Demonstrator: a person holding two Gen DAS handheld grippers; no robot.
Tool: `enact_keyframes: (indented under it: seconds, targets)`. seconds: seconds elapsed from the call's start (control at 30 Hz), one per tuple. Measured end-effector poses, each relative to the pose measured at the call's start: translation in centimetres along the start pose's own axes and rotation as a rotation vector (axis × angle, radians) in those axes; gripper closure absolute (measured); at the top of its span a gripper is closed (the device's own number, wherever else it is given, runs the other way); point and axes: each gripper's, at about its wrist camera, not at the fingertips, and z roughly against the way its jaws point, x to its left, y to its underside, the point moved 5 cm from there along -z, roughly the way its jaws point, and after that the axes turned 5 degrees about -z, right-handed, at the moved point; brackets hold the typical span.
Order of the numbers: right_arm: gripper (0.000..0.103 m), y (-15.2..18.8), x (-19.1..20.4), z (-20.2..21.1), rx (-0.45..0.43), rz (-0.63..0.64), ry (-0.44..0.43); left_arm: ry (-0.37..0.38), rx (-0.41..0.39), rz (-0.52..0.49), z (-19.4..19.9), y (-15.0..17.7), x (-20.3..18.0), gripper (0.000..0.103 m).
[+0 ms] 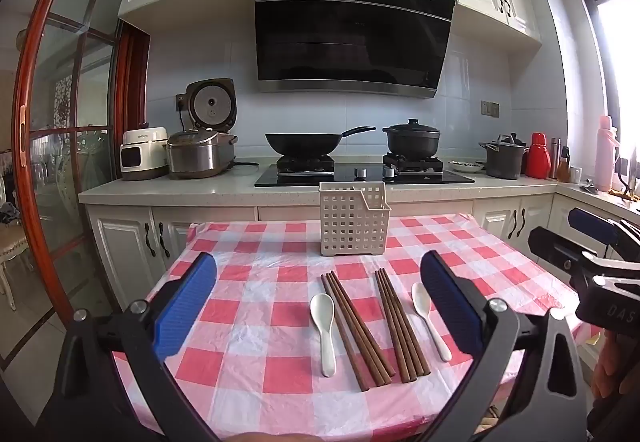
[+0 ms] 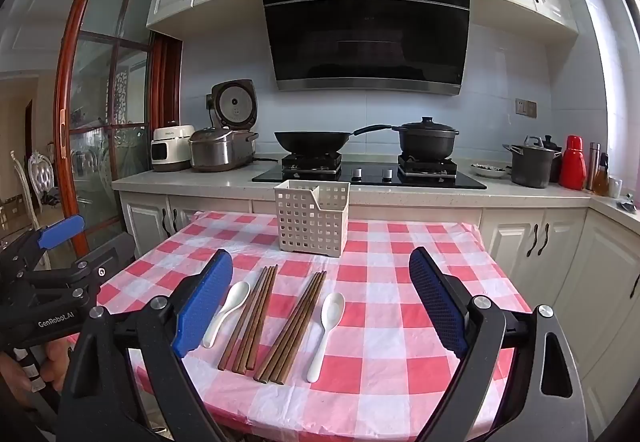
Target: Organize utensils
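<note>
On the red-and-white checked tablecloth (image 1: 248, 370) lie two white spoons and two bundles of brown chopsticks. In the left wrist view the left spoon (image 1: 324, 326), left chopsticks (image 1: 356, 330), right chopsticks (image 1: 400, 326) and right spoon (image 1: 430, 318) lie side by side. A white perforated utensil basket (image 1: 354, 219) stands upright behind them, empty as far as I see. My left gripper (image 1: 318, 306) is open above the utensils. My right gripper (image 2: 320, 302) is open, with the right chopsticks (image 2: 294, 326) and right spoon (image 2: 326, 326) between its fingers. The basket (image 2: 312, 217) stands beyond.
Behind the table runs a kitchen counter (image 1: 180, 191) with rice cookers (image 1: 200, 153), a stove with a wok (image 1: 304, 143) and a black pot (image 1: 412, 139), more pots and bottles at the right. A glass door (image 1: 68, 121) stands at the left.
</note>
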Motion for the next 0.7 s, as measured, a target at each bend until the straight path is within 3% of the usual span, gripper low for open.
enact_keyframes:
  seconds: [0.7]
  targets:
    - [0.019,0.56,-0.22,-0.54,0.028,-0.015,-0.003,0.001,0.006,-0.008,-0.03,0.03,-0.04,0.004]
